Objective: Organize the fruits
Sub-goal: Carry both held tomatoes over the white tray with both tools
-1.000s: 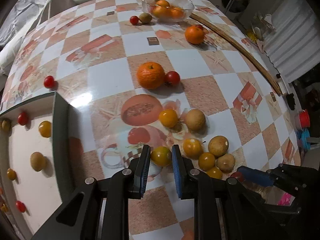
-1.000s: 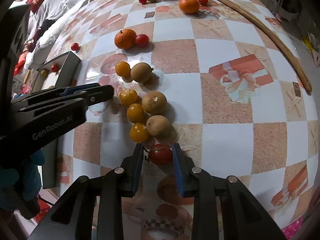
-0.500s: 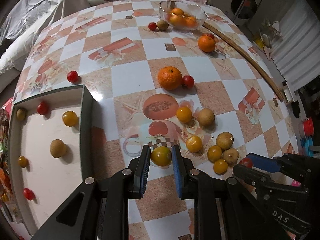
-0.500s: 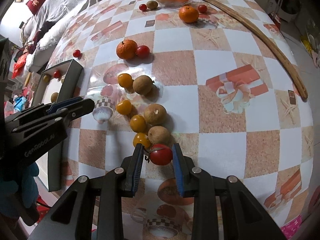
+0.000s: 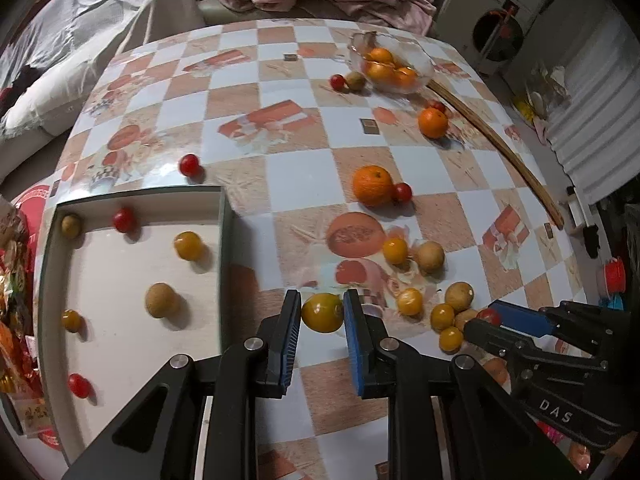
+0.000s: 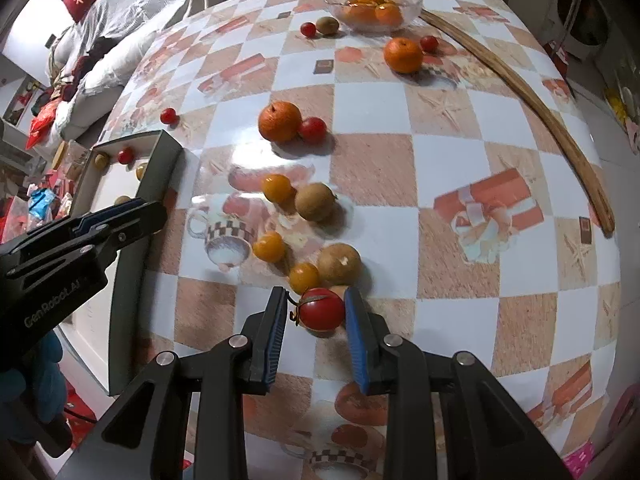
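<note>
Fruits: the yellow tomato (image 5: 322, 313) is round, glossy, yellow shading to green on top. The red tomato (image 6: 321, 309) is round, shiny, with a dry curled stem on its left side. Both are clear of the table (image 5: 360, 168) surface.

Left gripper (image 5: 322, 322): pressed onto the yellow tomato, both blue pads touching its sides, fruit sitting right at the fingertips. It hangs over the near part of the table, just right of the tray (image 5: 224, 264) wall.

Right gripper (image 6: 317, 320): pinching the red tomato; right pad tight on it, left pad at the stem side. It sits over the near end of the loose fruit cluster, by the near right edge of the table.

Containers:
- The tray is at the near left corner of the table, dark rim, pale floor. It holds scattered small fruit: red ones, yellow ones, brown ones, all well apart.
- Glass bowl (image 5: 420, 65) at the far right edge holds several oranges.

Loose on the table:
- an orange (image 5: 372, 185) touching a small red tomato (image 5: 401, 192) near the middle
- another orange (image 5: 432, 122) nearer the bowl
- a run of yellow and brown fruit between the middle and the right gripper

A wooden stick (image 5: 496, 144) lies along the right edge.
</note>
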The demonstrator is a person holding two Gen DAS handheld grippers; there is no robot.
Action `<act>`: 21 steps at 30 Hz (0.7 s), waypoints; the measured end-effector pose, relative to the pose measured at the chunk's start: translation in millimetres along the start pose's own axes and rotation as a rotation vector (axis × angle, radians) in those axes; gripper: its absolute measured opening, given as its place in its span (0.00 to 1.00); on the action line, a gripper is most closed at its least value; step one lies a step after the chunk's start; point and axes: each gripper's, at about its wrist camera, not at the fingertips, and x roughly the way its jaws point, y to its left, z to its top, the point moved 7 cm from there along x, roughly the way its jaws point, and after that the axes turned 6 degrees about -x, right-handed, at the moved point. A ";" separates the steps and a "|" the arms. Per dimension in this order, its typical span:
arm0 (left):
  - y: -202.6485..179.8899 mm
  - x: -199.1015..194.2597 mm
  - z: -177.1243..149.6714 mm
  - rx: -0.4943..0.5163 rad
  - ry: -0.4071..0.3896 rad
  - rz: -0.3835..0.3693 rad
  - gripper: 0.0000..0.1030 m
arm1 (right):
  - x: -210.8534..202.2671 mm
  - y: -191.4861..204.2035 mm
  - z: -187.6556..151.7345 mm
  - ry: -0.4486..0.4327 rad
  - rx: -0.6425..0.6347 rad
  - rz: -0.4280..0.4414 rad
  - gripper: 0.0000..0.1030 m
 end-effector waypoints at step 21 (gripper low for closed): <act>89.7 -30.5 -14.1 -0.172 -0.049 0.059 0.23 | 4.3 77.0 40.6 -0.017 -0.161 0.039 0.31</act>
